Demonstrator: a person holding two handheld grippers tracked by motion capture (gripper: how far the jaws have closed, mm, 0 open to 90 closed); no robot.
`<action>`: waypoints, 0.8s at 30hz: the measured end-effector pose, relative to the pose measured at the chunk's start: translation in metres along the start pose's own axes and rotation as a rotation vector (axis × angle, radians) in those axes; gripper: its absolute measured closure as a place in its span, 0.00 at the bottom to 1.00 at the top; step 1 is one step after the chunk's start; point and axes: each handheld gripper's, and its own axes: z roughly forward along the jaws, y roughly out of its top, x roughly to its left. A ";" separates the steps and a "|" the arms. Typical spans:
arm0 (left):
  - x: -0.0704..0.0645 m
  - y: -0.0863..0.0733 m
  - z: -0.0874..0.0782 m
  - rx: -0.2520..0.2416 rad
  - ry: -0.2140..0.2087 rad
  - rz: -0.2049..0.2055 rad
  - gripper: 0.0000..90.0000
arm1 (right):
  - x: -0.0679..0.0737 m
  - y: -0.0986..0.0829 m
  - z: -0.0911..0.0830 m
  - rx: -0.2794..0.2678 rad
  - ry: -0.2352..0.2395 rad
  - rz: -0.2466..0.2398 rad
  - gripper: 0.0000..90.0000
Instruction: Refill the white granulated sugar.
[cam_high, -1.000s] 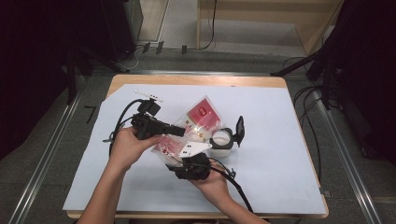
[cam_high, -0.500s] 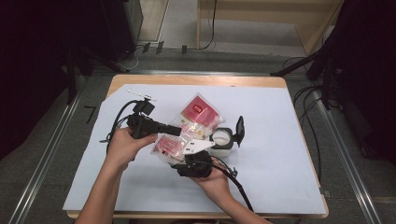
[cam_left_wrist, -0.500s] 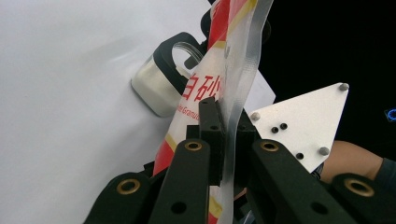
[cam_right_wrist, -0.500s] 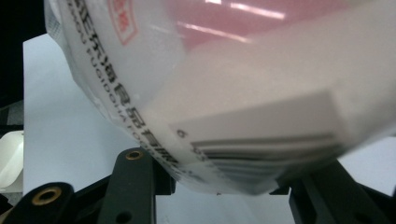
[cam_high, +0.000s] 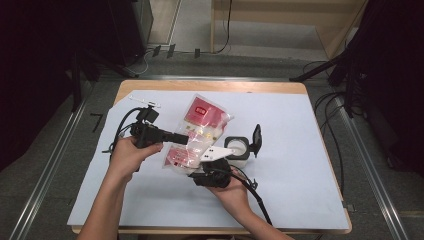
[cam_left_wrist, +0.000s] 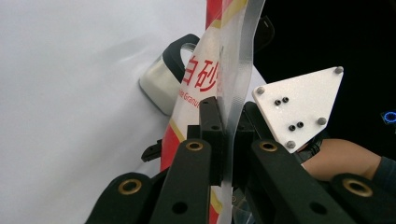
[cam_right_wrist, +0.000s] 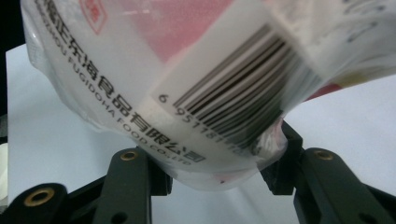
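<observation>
Both claws (cam_high: 186, 137) clamp sugar bag (cam_high: 200, 131) above table (cam_high: 300, 150).

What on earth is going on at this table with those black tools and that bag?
A person holds a gripper in each hand and has a red-and-white bag of sugar lifted between them over the paper-covered table. The left gripper is shut on the bag's thin sealed edge; the right gripper clamps its bulging end near the barcode. A small container with its black lid open stands beside the bag.
</observation>
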 end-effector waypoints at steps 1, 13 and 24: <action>0.000 0.000 0.000 0.000 0.003 0.001 1.00 | 0.000 0.000 0.000 0.000 0.000 0.000 0.60; 0.001 -0.002 -0.004 0.001 0.007 0.036 1.00 | -0.011 -0.002 -0.002 0.006 -0.009 0.073 0.60; -0.004 -0.002 -0.004 -0.013 0.081 0.089 1.00 | -0.010 -0.003 -0.002 0.013 -0.037 0.043 0.60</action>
